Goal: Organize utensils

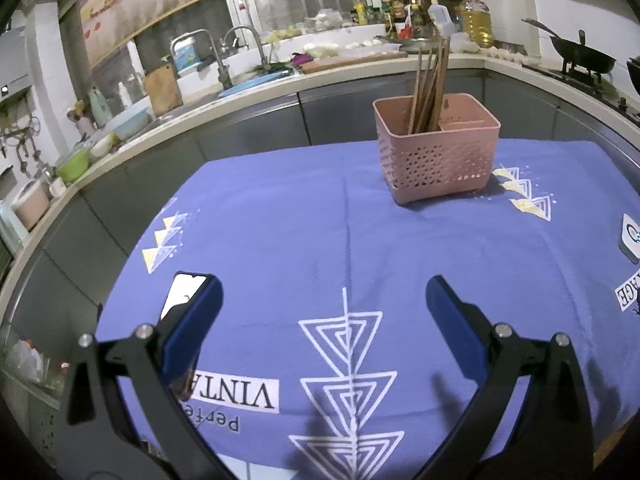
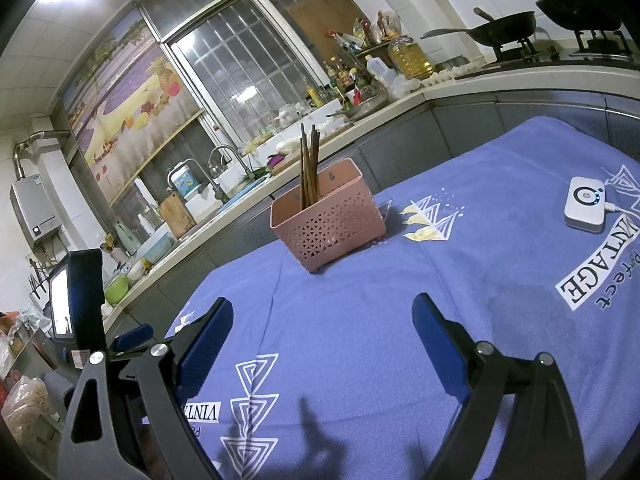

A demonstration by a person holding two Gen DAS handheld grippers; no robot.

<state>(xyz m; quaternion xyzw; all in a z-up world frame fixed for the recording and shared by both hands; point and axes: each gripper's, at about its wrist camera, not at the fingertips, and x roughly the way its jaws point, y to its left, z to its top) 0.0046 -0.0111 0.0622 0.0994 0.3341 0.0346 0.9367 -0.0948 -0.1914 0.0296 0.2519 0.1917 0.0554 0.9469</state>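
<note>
A pink perforated utensil basket (image 1: 437, 160) (image 2: 331, 225) stands upright on the blue printed tablecloth (image 1: 300, 240) (image 2: 360, 320). Several brown chopsticks (image 1: 429, 88) (image 2: 309, 168) stand on end in its left compartment; the smaller right compartment looks empty in the left wrist view. My left gripper (image 1: 324, 300) hovers open over the cloth well short of the basket, nothing between its blue pads. My right gripper (image 2: 322, 320) is also open and empty, near the table's front. The left gripper's body and its phone screen (image 2: 62, 306) show at the left edge of the right wrist view.
A white device with a cable (image 2: 585, 205) (image 1: 631, 240) lies on the cloth to the right. A phone (image 1: 182, 294) lies at the table's left edge. Behind the table runs a kitchen counter (image 1: 256, 92) with sink, bottles, bowls and a wok (image 2: 504, 30).
</note>
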